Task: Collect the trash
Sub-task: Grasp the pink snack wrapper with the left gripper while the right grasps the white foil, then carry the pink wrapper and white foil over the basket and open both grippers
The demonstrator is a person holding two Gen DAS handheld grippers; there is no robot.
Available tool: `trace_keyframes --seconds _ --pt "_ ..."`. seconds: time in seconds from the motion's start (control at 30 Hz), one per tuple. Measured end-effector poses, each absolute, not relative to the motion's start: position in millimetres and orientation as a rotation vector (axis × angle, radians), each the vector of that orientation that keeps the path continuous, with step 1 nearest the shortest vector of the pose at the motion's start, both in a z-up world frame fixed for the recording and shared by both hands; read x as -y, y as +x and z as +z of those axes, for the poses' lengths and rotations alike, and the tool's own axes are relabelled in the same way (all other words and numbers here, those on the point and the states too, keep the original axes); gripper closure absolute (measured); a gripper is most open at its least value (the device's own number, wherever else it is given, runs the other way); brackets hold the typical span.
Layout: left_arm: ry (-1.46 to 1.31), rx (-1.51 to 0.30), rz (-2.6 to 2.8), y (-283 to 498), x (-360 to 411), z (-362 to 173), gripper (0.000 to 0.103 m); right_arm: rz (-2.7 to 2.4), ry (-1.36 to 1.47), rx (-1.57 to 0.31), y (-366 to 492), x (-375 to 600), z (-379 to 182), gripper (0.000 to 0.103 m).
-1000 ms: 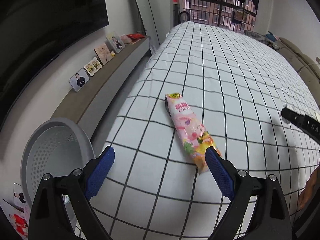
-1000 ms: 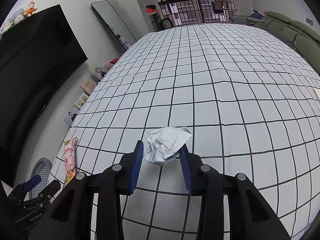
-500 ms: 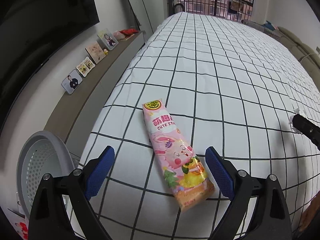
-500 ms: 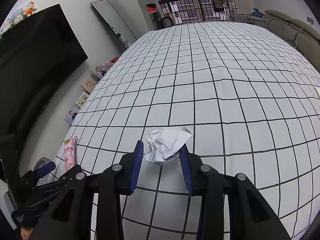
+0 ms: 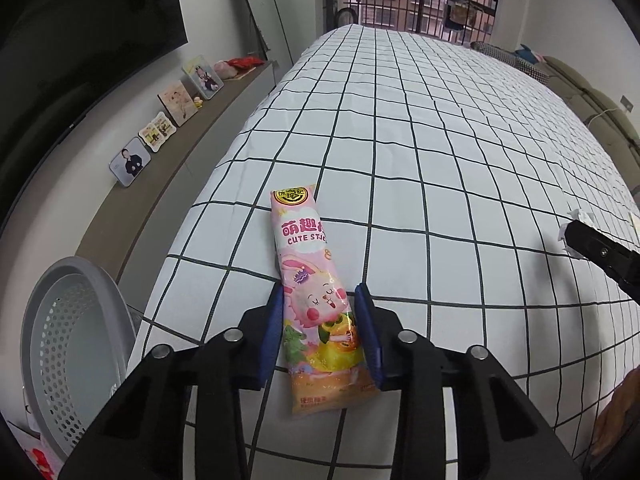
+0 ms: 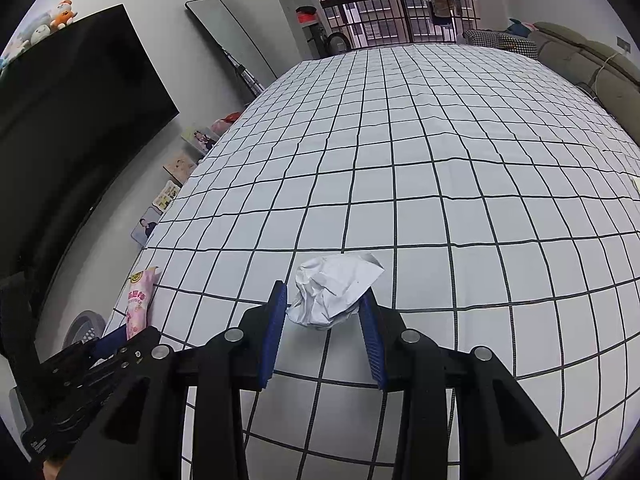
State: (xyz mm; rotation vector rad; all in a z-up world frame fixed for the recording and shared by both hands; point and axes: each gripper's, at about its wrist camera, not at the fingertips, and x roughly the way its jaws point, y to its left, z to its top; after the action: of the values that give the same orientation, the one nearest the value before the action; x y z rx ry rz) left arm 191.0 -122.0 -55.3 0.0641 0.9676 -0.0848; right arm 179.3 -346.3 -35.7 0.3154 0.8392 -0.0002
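A pink snack wrapper [image 5: 316, 292] with a cartoon rabbit lies on the checked bed sheet [image 5: 440, 160] near the bed's left edge. My left gripper [image 5: 319, 304] is shut on it, a blue pad against each long side. The wrapper also shows in the right wrist view [image 6: 138, 302]. A crumpled white paper ball [image 6: 332, 294] sits between the blue pads of my right gripper [image 6: 325, 300], which is shut on it on the sheet. In the left wrist view the right gripper's tip [image 5: 592, 246] and a bit of the paper [image 5: 576, 216] show at the right.
A grey perforated bin [image 5: 72, 348] stands on the floor left of the bed, also in the right wrist view [image 6: 86, 326]. A low shelf [image 5: 176, 152] with photo frames runs along the wall under a dark TV [image 5: 80, 40]. A sofa [image 6: 592, 60] stands at the right.
My left gripper has moved over the wrapper and closed from wide open onto its sides. My right gripper stays shut on the paper ball.
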Motion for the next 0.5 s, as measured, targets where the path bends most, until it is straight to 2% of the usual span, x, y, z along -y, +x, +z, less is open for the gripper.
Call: trace_keyframes --seconds 0.5 --pt "0.053 -0.868 -0.095 132.3 73.2 -21.5 0.068 0.027 0.235 -0.842 178.9 316.0 -37.0 0.068"
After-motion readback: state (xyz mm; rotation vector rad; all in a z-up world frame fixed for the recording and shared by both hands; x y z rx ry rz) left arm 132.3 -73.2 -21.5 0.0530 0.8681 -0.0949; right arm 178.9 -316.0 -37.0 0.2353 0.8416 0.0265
